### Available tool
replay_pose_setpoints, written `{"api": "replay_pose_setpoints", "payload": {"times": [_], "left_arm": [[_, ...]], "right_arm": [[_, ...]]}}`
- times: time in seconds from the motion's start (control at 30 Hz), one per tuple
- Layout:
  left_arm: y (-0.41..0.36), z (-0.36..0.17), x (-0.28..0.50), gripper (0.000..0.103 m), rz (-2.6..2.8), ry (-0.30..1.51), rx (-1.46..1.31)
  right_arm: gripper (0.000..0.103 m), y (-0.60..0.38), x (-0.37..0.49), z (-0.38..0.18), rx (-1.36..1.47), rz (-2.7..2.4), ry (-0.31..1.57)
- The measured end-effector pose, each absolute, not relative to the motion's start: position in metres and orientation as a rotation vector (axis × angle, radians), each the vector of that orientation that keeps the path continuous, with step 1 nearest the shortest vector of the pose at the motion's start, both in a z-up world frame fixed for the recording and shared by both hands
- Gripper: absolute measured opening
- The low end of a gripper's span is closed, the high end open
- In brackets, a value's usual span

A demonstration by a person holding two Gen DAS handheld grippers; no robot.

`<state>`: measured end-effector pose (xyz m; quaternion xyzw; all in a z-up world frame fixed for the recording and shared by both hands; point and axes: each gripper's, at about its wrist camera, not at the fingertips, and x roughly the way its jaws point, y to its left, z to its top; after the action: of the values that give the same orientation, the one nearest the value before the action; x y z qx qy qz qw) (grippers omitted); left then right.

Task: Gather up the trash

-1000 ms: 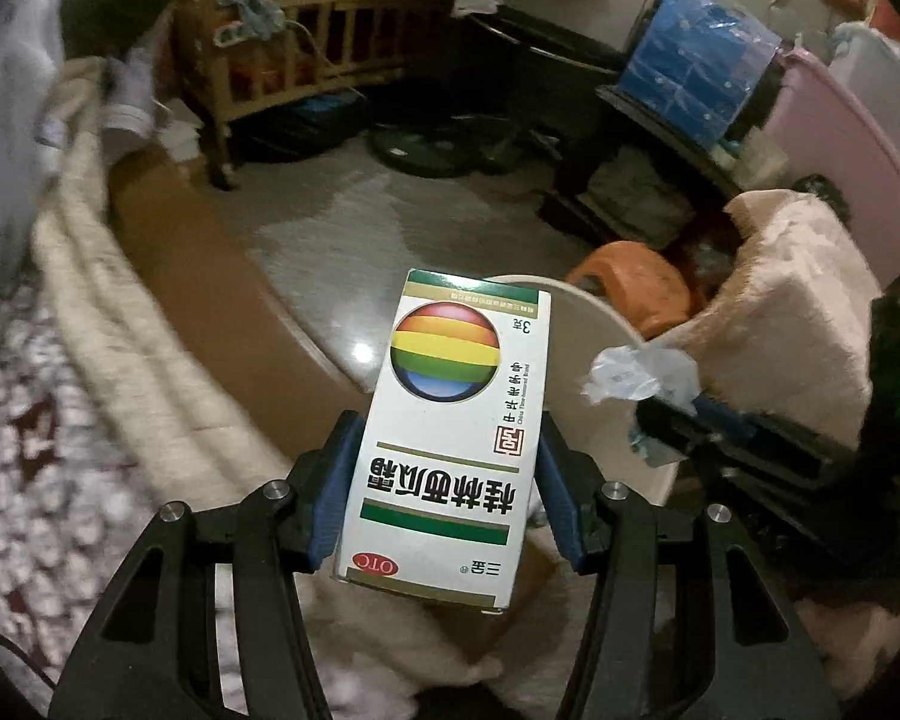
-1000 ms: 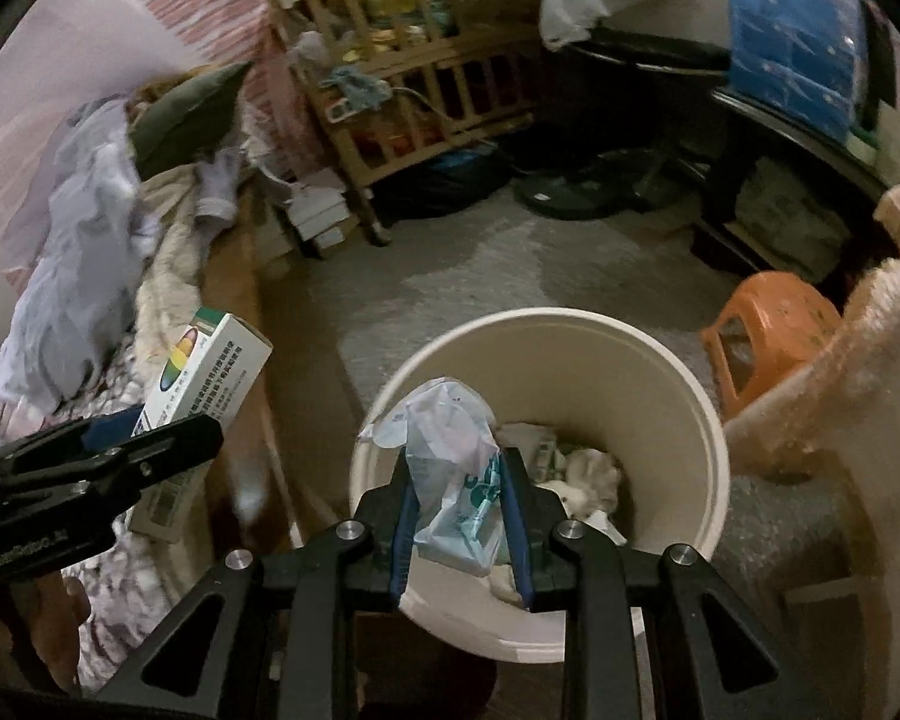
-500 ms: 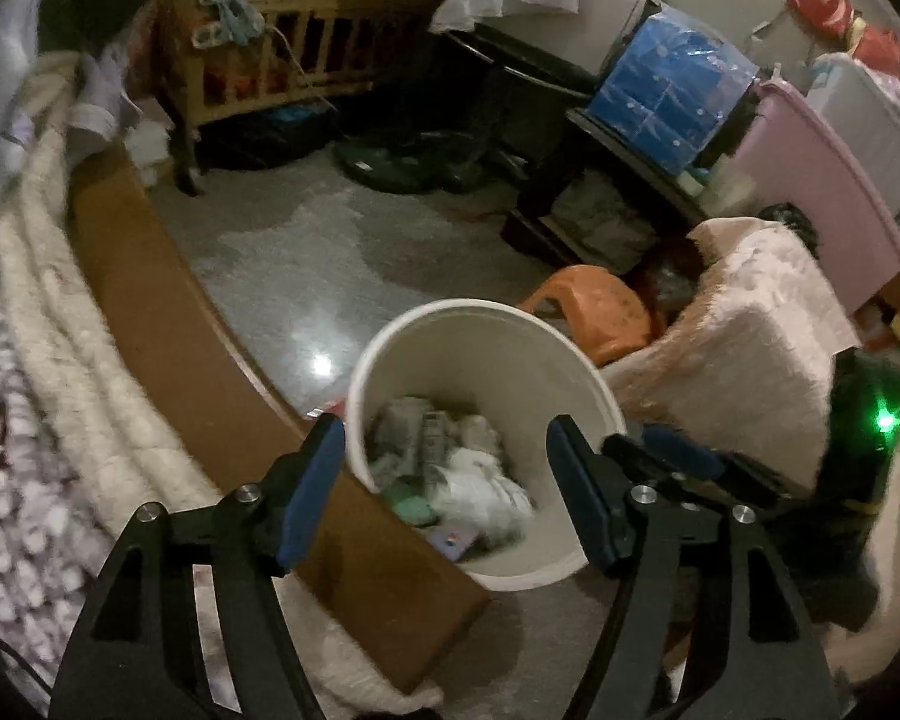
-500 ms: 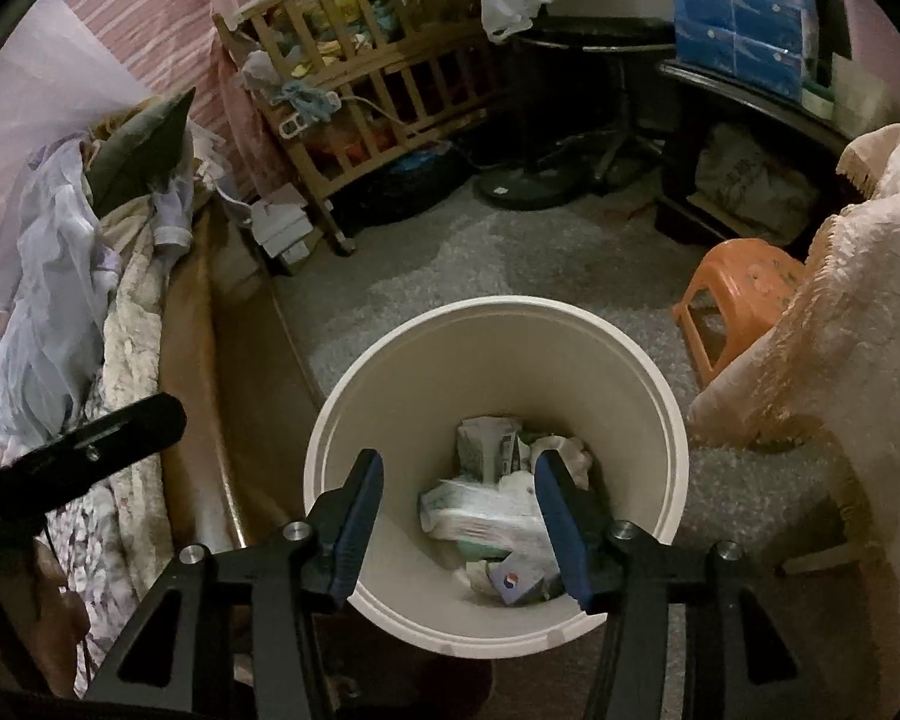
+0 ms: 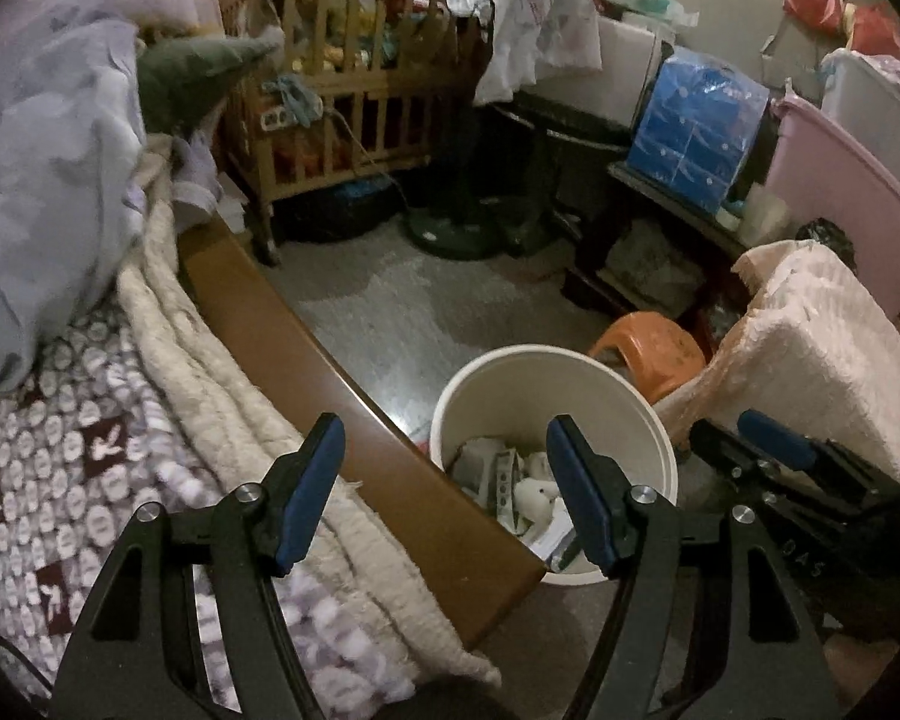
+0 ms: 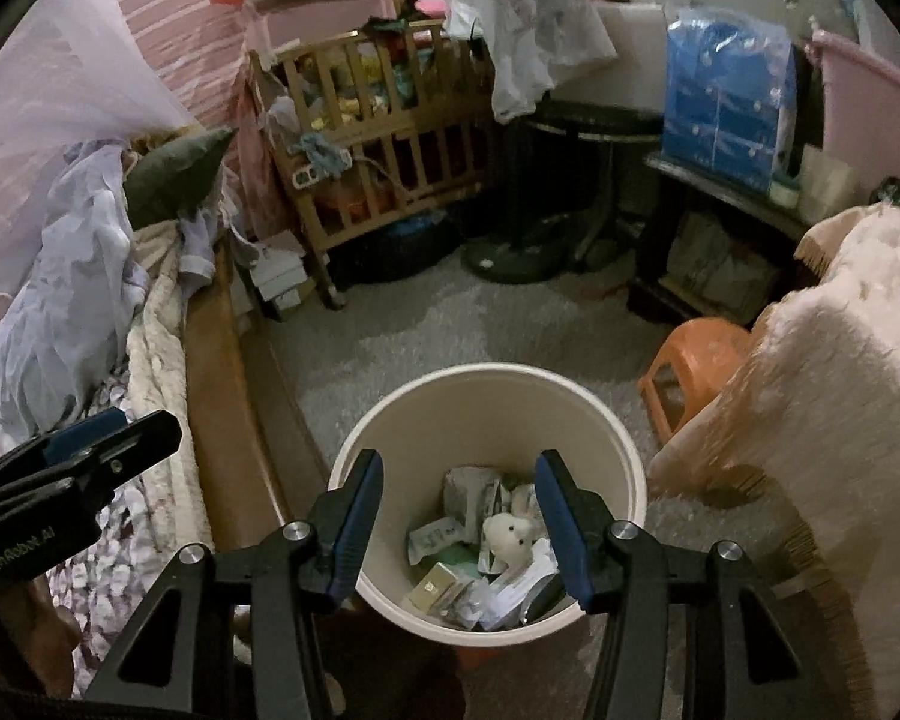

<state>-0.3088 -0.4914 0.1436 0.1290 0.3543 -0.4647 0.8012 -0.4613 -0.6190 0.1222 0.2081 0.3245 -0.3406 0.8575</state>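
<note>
Both grippers have let go since a second ago: the medicine box that sat in the left gripper (image 5: 444, 492) and the crumpled plastic wrapper in the right gripper (image 6: 459, 519) are no longer between the pads, and both sets of jaws have just been opening and now stand apart with nothing between them. From the right wrist view the white bin (image 6: 624, 468) sits directly beyond the blue fingertips (image 6: 360, 516), on the grey floor (image 6: 426, 330) beside the wooden bed frame (image 5: 306, 360). Its bottom is littered with trash (image 6: 480, 564) — wrappers, small cartons and a pale rounded lump, possibly a soft toy, though the light is too dim to be sure. An orange stool (image 6: 690, 360) stands just beyond the bin, next to furniture draped in a pink blanket (image 6: 822, 372).
</note>
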Motion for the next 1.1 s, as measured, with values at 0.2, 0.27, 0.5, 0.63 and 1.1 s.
{"api": "replay_pose_setpoints", "payload": {"times": [0.2,0.27,0.5,0.63,1.1], "left_arm": [[-0.473,0.161,-0.322,0.069,-1.008,0.684,0.259],[-0.468,0.167,-0.325,0.069,-1.016,0.665,0.248],[-0.454,0.18,-0.332,0.069,-1.0,0.622,0.231],[-0.449,0.185,-0.332,0.069,-0.982,0.598,0.225],[-0.44,0.188,-0.332,0.069,-0.96,0.582,0.216]], "right_arm": [[0.051,-0.602,-0.47,0.144,0.408,-0.732,0.631],[0.051,-0.596,-0.473,0.151,0.393,-0.739,0.613],[0.052,-0.577,-0.48,0.171,0.338,-0.757,0.57],[0.059,-0.571,-0.48,0.178,0.313,-0.766,0.555],[0.062,-0.561,-0.48,0.188,0.297,-0.757,0.532]]}}
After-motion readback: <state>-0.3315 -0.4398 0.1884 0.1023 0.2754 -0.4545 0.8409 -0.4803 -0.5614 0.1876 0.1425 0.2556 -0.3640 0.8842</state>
